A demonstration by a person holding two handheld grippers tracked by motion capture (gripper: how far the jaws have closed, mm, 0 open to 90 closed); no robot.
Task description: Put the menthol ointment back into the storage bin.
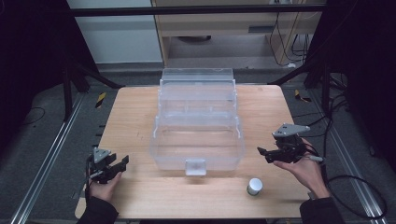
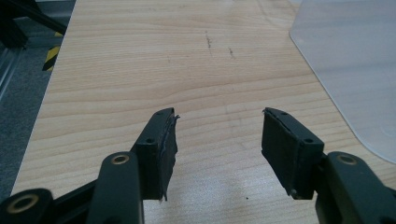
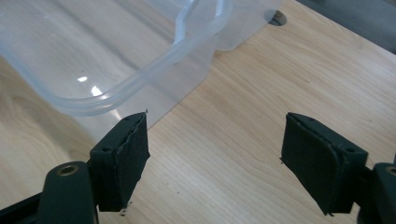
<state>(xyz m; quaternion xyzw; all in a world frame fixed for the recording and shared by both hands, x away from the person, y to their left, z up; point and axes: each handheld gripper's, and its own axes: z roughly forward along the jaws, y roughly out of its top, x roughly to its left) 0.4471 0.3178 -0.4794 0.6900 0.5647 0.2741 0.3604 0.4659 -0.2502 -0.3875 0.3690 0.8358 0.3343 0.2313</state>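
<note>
Both grippers are idle and nothing is held. The left gripper [image 1: 122,163] sits low over the light wooden tabletop [image 1: 135,121] near its front-left corner, jaws spread with bare wood between the pads in the left gripper view [image 2: 219,140]. The right gripper [image 1: 262,153] hovers just off the right side of the clear plastic storage box with its hinged lid thrown back [image 1: 197,140], jaws also wide apart and empty; in the right gripper view [image 3: 215,154] the box's rounded rim [image 3: 140,79] is just ahead of the left pad, not touching it. The box stands mid-table, open, and looks empty as far as the clear walls let me tell. The small white-and-silver cylindrical container [image 1: 254,186] stands upright near the front edge, right of the box's front latch [image 1: 195,166] and well apart from both grippers, though nearer the right one. My read: this is the start, pre-grasp, with the cylinder as the likely pick and the box as the drop target. Next move, as I judge it: the right gripper swings back toward the person and down, straddles the cylinder with the pads on opposite sides of the round wall, then closes square so it doesn't squirt out or tip. The left gripper could steady the box's near-left wall if the drop nudges it. Risk: a slick round body, so an off-centre pinch will roll it.
</note>
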